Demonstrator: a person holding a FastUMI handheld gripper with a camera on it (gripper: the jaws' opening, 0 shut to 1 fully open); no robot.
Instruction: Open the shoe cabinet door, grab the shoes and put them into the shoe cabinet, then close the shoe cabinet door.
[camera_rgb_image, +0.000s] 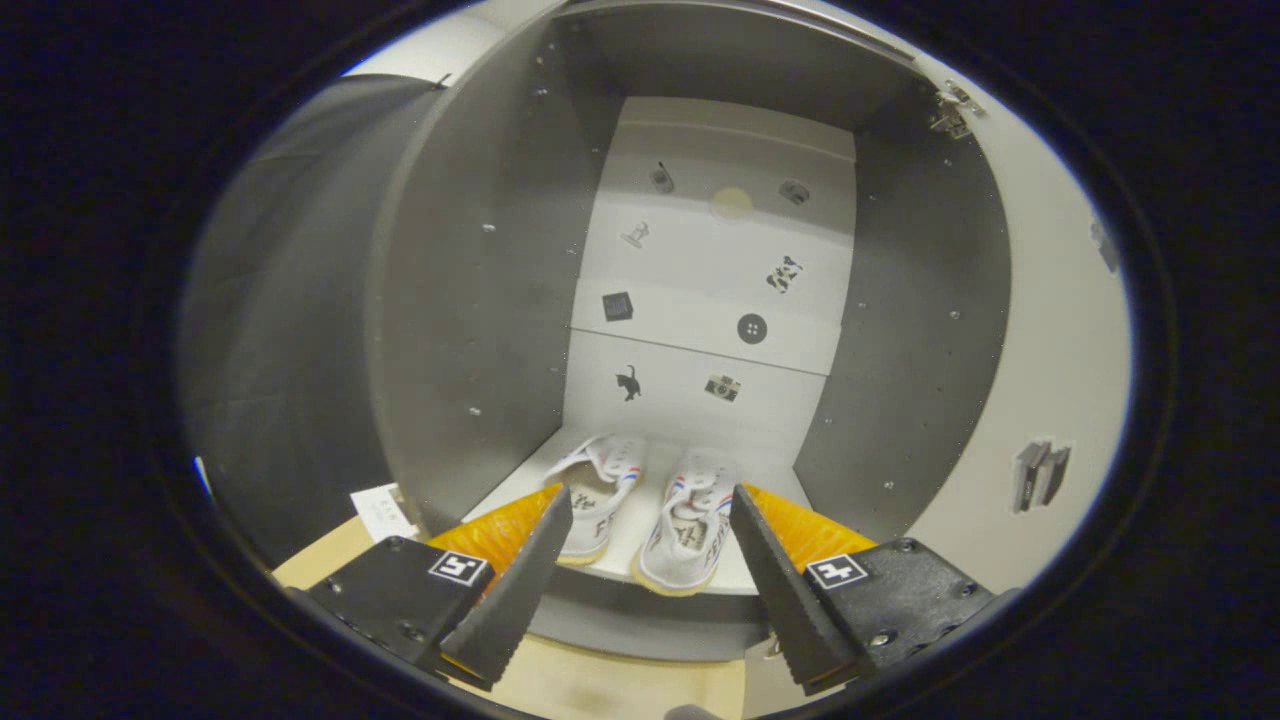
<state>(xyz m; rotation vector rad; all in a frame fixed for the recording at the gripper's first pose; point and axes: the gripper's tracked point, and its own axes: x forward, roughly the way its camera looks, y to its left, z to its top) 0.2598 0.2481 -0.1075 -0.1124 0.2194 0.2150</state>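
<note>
Shoes shelved, door left to close

Shoes (650, 510) are seen side by side on the bottom shelf (620, 555) of the shoe cabinet (480, 330), near its front edge. The gripper (650, 515) is held open and empty just before them. The cabinet door (1040, 400), judged light and stiff, is probably best pushed at its free edge.

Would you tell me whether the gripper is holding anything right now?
Nothing. The gripper is open, and the shoes sit beyond its fingers on the cabinet floor.
</note>
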